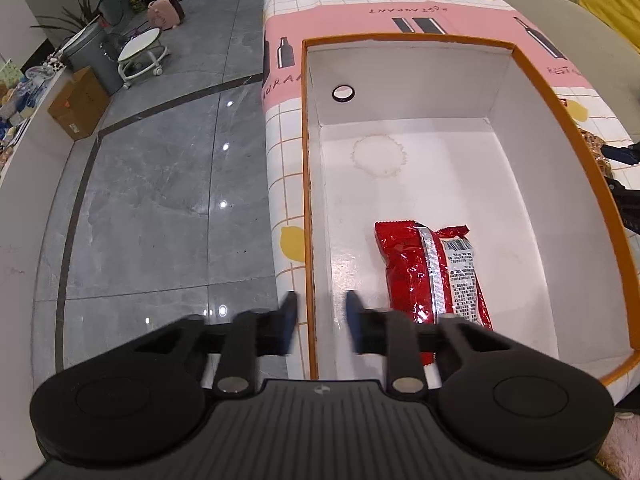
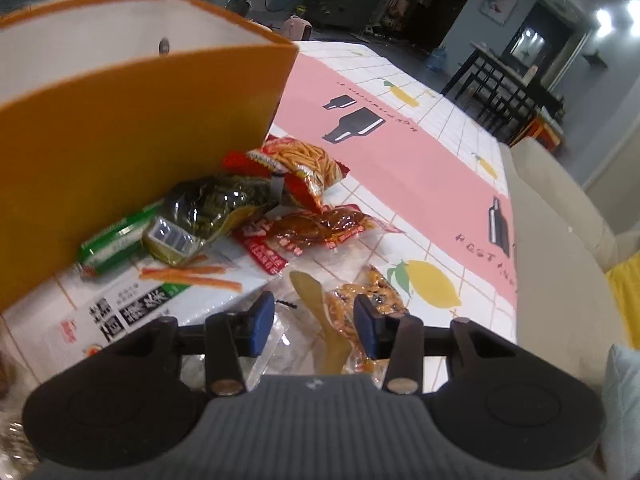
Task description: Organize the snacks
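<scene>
A red foil packet (image 1: 434,276), crinkled, with a silver seam and a barcode panel, is seen lying flat inside the orange-rimmed white box (image 1: 520,92) on the tablecloth (image 1: 288,168). The left gripper (image 1: 320,322) is angled steeply down over the box's near left wall, its blurred jaws narrowly parted, apparently with nothing gripped. The right gripper (image 2: 314,326) is held half open over a clear yellow snack bag (image 2: 352,312), not clamped. Beyond it, more snacks (image 2: 296,172) are heaped against the box.

Home living room: sofa (image 2: 560,216), dining table (image 2: 504,76)
</scene>
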`<action>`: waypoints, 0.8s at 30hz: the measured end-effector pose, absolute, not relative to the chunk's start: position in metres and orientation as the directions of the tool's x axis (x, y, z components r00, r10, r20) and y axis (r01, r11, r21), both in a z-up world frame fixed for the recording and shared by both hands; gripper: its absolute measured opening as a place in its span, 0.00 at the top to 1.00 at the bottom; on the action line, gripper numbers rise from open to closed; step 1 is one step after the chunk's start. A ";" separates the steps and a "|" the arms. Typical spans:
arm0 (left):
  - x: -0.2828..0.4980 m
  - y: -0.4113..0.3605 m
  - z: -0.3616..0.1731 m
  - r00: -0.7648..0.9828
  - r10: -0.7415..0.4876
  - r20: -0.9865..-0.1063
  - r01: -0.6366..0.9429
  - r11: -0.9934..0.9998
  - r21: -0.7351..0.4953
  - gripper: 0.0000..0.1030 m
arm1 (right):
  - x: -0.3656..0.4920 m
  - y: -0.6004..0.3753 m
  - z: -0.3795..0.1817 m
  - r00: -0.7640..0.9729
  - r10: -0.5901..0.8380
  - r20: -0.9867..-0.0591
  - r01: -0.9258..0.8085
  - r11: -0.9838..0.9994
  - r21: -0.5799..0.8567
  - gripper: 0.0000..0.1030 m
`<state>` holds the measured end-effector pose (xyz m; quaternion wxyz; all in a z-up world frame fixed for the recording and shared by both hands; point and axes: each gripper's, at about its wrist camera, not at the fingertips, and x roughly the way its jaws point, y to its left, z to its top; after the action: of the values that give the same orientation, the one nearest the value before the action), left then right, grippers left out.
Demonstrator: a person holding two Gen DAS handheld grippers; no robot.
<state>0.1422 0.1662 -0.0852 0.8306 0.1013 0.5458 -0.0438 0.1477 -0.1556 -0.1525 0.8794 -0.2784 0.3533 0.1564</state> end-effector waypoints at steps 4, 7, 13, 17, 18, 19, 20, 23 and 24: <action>0.140 0.168 -0.084 0.412 0.053 -0.910 0.164 0.978 0.132 0.95 | 0.151 -0.155 -0.154 0.702 0.048 -0.710 -0.454 0.799 -0.395 0.90; 0.139 0.170 -0.083 0.403 0.047 -0.914 0.159 0.980 0.121 0.96 | 0.155 -0.158 -0.155 0.693 0.043 -0.720 -0.445 0.810 -0.381 0.93; 0.133 0.174 -0.081 0.374 0.058 -0.925 0.139 0.983 0.118 0.96 | 0.151 -0.158 -0.144 0.723 0.052 -0.689 -0.444 0.799 -0.406 1.00; 0.128 0.180 -0.079 0.373 0.056 -0.926 0.101 0.990 0.101 0.96 | 0.138 -0.156 -0.118 0.770 0.081 -0.633 -0.433 0.794 -0.426 1.00; 0.127 0.181 -0.079 0.375 0.058 -0.925 0.090 0.991 0.099 0.97 | 0.134 -0.155 -0.109 0.780 0.094 -0.619 -0.431 0.798 -0.422 1.00; 0.126 0.182 -0.079 0.377 0.061 -0.924 0.083 0.992 0.100 0.97 | 0.131 -0.154 -0.100 0.788 0.109 -0.606 -0.430 0.802 -0.415 1.00; 0.126 0.184 -0.079 0.379 0.065 -0.923 0.076 0.992 0.101 0.97 | 0.126 -0.153 -0.088 0.795 0.133 -0.592 -0.433 0.807 -0.401 1.00; 0.125 0.183 -0.078 0.381 0.073 -0.922 0.071 0.992 0.108 0.96 | 0.110 -0.143 -0.054 0.815 0.211 -0.540 -0.455 0.811 -0.369 1.00; 0.125 0.184 -0.078 0.381 0.074 -0.922 0.070 0.992 0.109 0.96 | 0.105 -0.138 -0.041 0.821 0.242 -0.518 -0.466 0.808 -0.361 1.00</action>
<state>0.1250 0.1836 -0.0782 0.8284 0.0648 0.5564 0.0013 0.1047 -0.1384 -0.0411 0.9225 -0.2436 0.2301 0.1918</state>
